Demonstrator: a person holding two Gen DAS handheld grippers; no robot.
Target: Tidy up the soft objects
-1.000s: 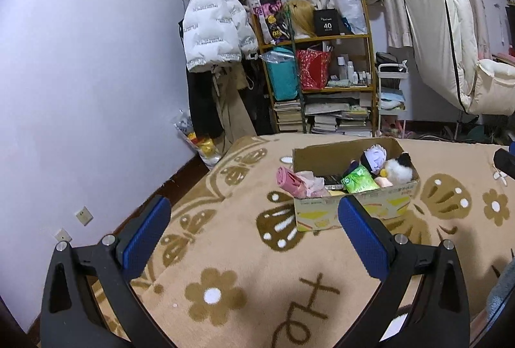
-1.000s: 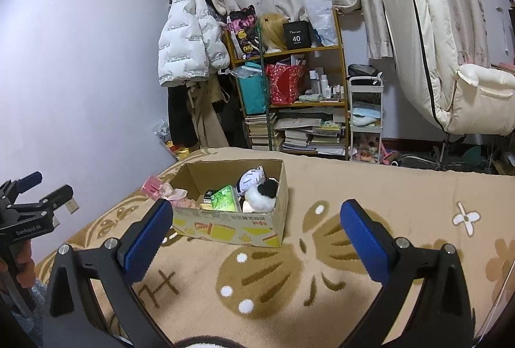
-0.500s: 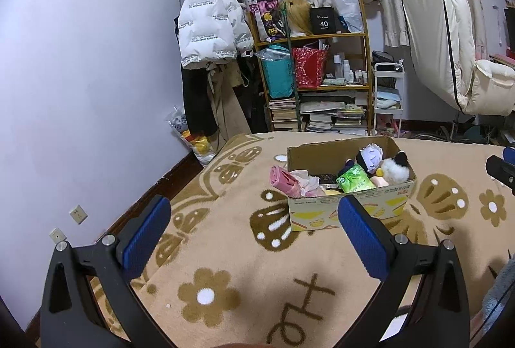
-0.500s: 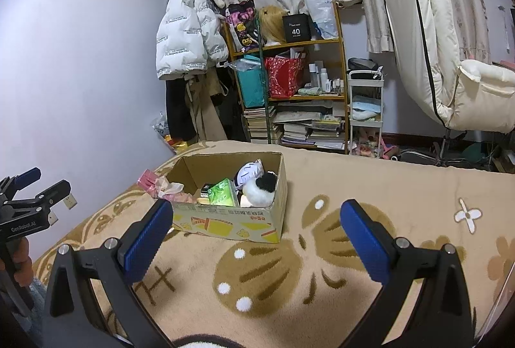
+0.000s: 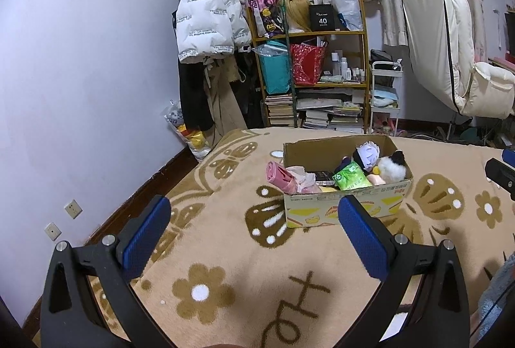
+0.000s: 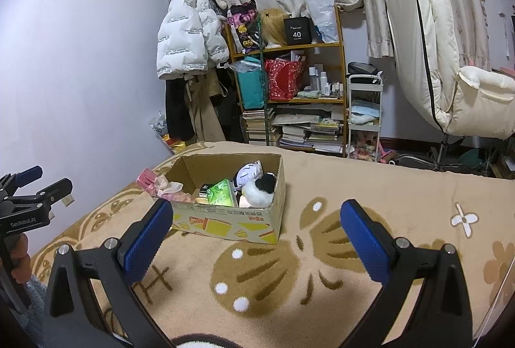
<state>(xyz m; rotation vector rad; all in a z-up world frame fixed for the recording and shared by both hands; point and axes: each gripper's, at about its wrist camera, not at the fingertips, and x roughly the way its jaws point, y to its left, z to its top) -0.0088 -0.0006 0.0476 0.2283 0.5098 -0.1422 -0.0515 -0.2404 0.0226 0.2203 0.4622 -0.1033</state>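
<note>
Soft objects are being kept in an open cardboard box (image 5: 347, 206) on the beige flower-patterned blanket (image 5: 225, 251): a black-and-white plush (image 5: 391, 169), a green packet (image 5: 351, 180) and a white-haired doll (image 5: 367, 153). Pink cloth (image 5: 283, 179) is being draped over the box's left end. Both tongs are being held wide apart and empty, well short of the box; it is being framed ahead between the left tongs (image 5: 254, 230), and ahead-left of the right tongs (image 6: 256, 232).
</note>
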